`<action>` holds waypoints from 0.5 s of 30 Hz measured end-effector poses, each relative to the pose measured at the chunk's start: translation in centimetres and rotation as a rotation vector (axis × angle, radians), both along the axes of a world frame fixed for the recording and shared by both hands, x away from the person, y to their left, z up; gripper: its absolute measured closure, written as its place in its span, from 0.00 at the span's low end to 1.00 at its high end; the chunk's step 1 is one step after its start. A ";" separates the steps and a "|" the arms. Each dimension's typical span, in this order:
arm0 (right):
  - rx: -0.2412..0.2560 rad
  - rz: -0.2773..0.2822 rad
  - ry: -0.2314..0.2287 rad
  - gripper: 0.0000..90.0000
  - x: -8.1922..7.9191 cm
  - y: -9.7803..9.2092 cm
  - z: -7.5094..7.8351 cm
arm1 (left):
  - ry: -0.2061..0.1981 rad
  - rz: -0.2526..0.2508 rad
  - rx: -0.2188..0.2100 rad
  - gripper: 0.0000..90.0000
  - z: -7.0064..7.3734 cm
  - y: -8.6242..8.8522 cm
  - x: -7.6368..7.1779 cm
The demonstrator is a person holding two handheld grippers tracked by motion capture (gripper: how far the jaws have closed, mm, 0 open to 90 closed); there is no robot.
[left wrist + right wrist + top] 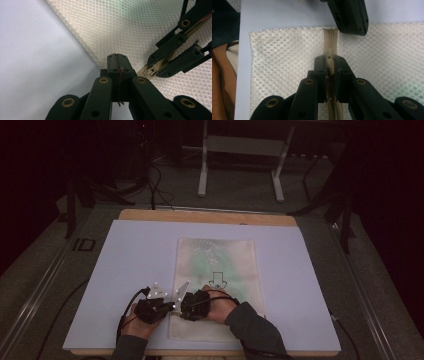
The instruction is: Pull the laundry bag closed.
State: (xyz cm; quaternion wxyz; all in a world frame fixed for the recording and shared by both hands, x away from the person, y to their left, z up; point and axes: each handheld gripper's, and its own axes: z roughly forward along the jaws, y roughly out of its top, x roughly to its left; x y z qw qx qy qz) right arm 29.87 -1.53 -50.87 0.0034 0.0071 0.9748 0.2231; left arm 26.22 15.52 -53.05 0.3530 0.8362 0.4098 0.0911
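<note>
Right gripper view: right gripper (331, 67) clamps the zipper pull (330, 65) at frame centre; zipper (331, 40) runs upward toward the left gripper (349, 15), clenched on the mesh bag (287, 55) edge.

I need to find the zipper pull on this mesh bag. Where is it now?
The zipper pull sits between the right tongs' tips, near the mesh bag's near-left corner, with the left tongs just beyond.

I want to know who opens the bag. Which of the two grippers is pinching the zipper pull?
The right gripper: its jaws squeeze the beige zipper pull. The left gripper pinches the mesh bag at its edge beside the zipper.
</note>
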 end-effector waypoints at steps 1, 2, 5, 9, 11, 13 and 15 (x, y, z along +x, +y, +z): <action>0.000 0.001 0.000 0.91 0.0 -0.1 0.0 | 0.000 0.000 0.000 1.00 0.0 0.0 0.0; -0.001 0.002 -0.002 0.92 0.0 -0.1 0.0 | 0.000 0.000 0.000 1.00 0.0 0.0 0.0; -0.005 -0.001 0.003 0.92 0.0 -0.3 0.0 | 0.000 0.000 0.002 1.00 0.0 0.0 0.0; -0.007 0.003 0.000 0.92 0.0 -0.4 0.1 | 0.001 0.000 0.003 1.00 0.0 0.0 0.0; -0.010 0.002 0.000 0.92 -0.1 -0.5 0.1 | 0.001 0.000 0.002 1.00 0.0 0.0 0.0; -0.008 0.002 0.000 0.92 0.0 -0.7 0.1 | 0.001 0.000 0.003 1.00 0.0 0.0 0.0; -0.009 0.000 0.001 0.91 0.0 -0.7 0.1 | 0.001 0.001 0.003 1.00 0.0 0.0 0.0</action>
